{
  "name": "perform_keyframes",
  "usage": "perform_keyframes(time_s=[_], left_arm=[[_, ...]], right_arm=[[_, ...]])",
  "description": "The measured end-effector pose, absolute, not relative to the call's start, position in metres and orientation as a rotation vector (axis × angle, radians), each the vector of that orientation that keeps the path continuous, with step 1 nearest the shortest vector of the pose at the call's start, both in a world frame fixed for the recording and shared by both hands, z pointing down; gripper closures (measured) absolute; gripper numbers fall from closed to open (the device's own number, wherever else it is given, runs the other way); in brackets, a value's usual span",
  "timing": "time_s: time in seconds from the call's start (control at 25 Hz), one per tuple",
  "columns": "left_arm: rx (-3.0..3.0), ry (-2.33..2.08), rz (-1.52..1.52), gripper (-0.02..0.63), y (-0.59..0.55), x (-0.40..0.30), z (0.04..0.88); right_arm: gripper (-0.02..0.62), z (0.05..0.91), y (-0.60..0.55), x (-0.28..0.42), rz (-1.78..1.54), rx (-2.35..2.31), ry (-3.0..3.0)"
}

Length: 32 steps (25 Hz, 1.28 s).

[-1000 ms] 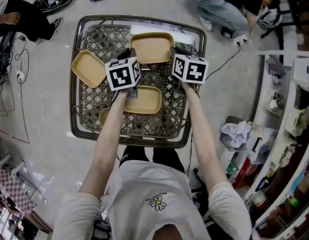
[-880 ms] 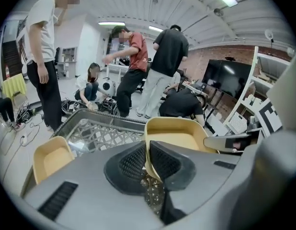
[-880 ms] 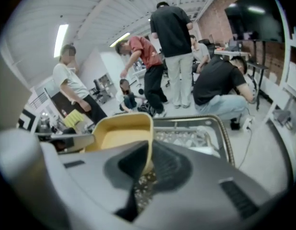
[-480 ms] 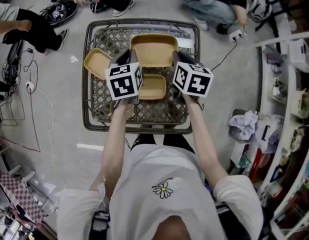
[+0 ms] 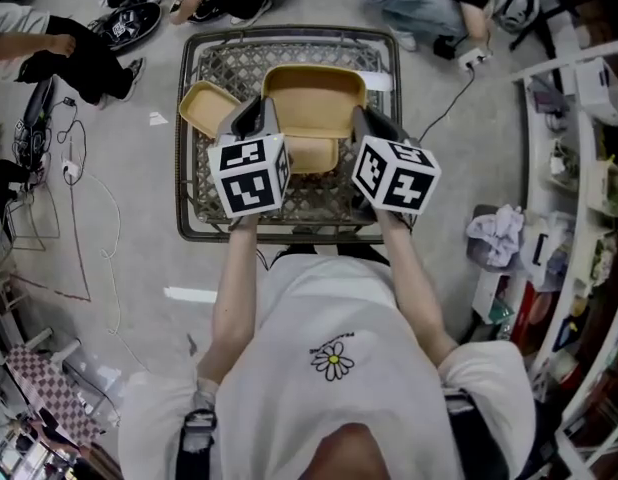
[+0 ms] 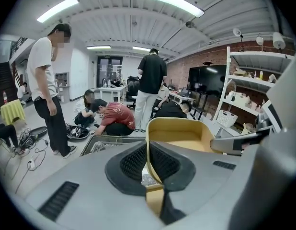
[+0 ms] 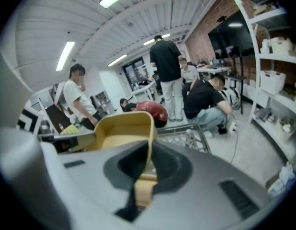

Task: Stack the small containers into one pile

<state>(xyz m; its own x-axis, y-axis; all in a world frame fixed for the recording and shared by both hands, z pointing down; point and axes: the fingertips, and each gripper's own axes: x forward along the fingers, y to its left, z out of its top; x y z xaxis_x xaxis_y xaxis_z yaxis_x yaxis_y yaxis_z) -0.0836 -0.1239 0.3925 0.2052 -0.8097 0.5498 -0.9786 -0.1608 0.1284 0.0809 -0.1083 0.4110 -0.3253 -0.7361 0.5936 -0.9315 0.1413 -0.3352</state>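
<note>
Left gripper (image 6: 147, 163), right gripper (image 7: 148, 163) — jaws gripping tan container (image 5: 314, 98), over basket (image 5: 186, 118)

The large container (image 5: 314, 98) and small container (image 5: 209, 108) are tan-yellow. The basket (image 5: 186, 168) is a grey-brown woven lattice. The left hand-held gripper (image 6: 148, 162) and right hand-held gripper (image 7: 149, 164) are grey; their 2 cubes (image 5: 251, 175) bear black-and-white square markers.

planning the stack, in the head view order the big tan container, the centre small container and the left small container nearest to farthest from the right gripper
1. big tan container: right rim clamped in the right gripper.
2. centre small container: mid-basket, partly under the big one.
3. left small container: at the basket's far left.
</note>
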Motion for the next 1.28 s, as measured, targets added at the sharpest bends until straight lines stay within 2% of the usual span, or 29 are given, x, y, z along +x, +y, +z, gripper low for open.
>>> perform_keyframes(time_s=[0.4, 1.28], left_arm=[[1.982, -1.642, 0.546, 0.568, -0.108, -0.092, 0.412], [1.697, -1.449, 0.793, 0.566, -0.056, -0.112, 0.561]], right_arm=[[0.551, 0.428, -0.096, 0.072, 0.992, 1.562, -2.100], [0.551, 0.559, -0.052, 0.053, 1.131, 1.335, -1.844]])
